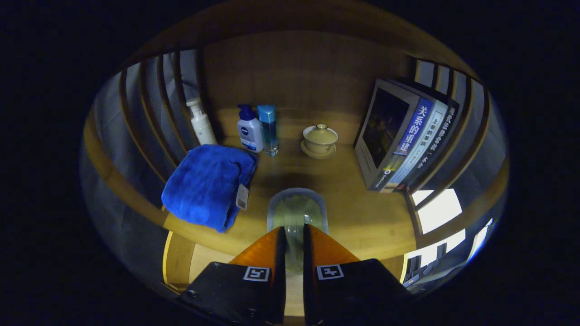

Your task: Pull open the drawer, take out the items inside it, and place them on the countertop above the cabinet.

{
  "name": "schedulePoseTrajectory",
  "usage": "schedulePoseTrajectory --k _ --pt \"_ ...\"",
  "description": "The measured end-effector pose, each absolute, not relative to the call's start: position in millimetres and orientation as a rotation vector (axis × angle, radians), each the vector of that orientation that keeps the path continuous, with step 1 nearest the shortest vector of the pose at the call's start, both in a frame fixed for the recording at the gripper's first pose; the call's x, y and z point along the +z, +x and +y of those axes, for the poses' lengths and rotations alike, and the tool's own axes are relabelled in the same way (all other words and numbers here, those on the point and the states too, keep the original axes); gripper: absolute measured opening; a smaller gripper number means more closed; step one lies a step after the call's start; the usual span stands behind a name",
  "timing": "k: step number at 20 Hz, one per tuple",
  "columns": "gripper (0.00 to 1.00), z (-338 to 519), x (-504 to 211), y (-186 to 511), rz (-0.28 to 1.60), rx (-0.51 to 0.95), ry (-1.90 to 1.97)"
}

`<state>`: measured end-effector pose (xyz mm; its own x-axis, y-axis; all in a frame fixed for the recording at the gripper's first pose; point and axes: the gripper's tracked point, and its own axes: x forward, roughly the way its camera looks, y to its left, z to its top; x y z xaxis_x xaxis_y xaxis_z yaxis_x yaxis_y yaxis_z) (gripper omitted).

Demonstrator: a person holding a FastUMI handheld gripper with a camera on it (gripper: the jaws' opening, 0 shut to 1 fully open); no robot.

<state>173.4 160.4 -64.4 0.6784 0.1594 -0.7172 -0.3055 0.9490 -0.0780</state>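
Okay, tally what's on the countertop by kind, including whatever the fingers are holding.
Bottles: 3, white pump, white with blue cap, clear blue
Blue towel: 1
Lidded cup on saucer: 1
Books: about 3
Clear glass container between the gripper fingers: 1
Total: about 9

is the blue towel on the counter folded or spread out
Folded. The blue towel sits in a thick layered bundle, its tag hanging at one edge, beside the pump bottle. The claw grips a clear glass.
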Motion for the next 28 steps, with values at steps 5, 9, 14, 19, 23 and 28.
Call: schedulePoseTrajectory --k 5,9,14,19,23,28 --pt "0.32 147 -81 202 0.772 0.201 -0.229" --pt "0.70 143 -75 201 0.729 0.198 -0.243" --pt "1.00 143 -60 185 0.637 0.203 -0.204" --pt "0.99 137 -40 155 0.539 0.211 -0.180" --pt "0.99 122 -30 121 0.445 0.207 -0.159" --pt "0.99 101 -14 74 0.284 0.196 -0.191"
